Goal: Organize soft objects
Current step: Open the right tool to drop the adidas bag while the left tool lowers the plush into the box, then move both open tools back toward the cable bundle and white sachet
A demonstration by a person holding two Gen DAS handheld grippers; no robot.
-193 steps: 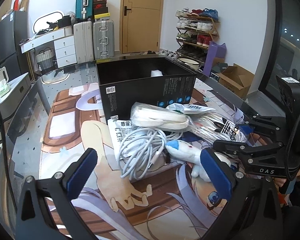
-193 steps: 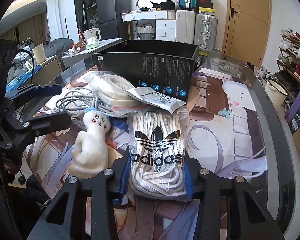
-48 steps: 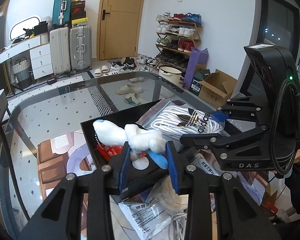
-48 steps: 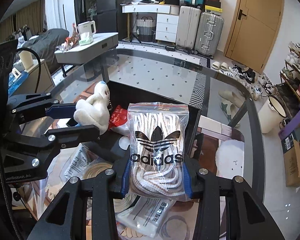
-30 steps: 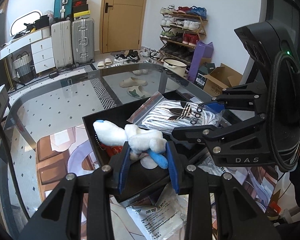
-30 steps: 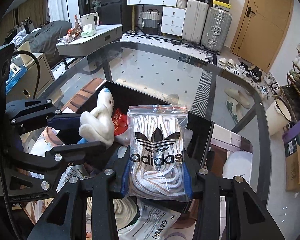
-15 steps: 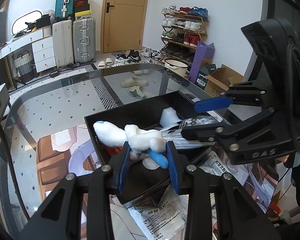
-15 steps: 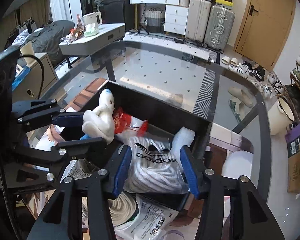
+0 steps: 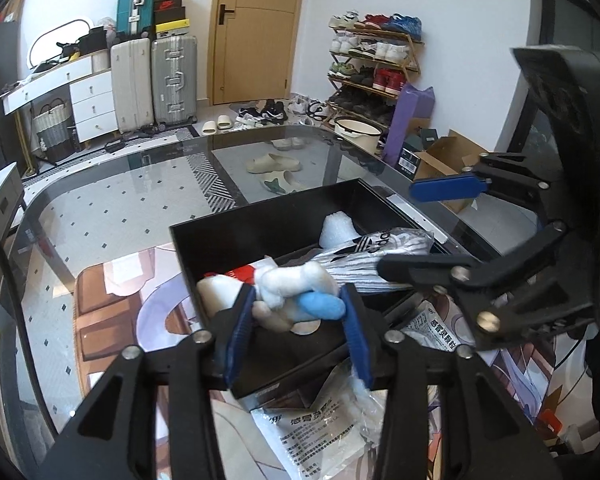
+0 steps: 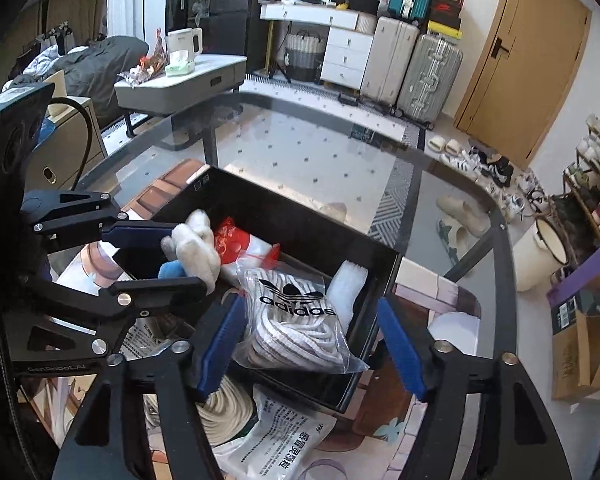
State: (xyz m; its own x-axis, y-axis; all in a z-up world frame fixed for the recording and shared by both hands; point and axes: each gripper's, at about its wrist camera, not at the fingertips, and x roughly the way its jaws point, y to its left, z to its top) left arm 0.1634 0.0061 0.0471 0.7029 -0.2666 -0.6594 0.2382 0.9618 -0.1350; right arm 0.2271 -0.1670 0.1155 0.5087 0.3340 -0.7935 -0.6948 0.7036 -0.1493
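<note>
**Soft items going into the box**

Left wrist view: left gripper (image 9: pixel 296 312) pinches the plush toy (image 9: pixel 288 292) at frame centre, over the black box (image 9: pixel 260 236), likely for dropping in.

Right wrist view: right gripper (image 10: pixel 312 344) spread wide, empty; bag of laces (image 10: pixel 296 320) lies inside the box at lower centre, apparently released.

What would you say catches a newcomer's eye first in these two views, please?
Probably the white plush toy with its blue tip, pinched in the left tool above the black box. Next, the Adidas-marked bag of laces lying in that box, between the opened fingers of the right tool.
</note>
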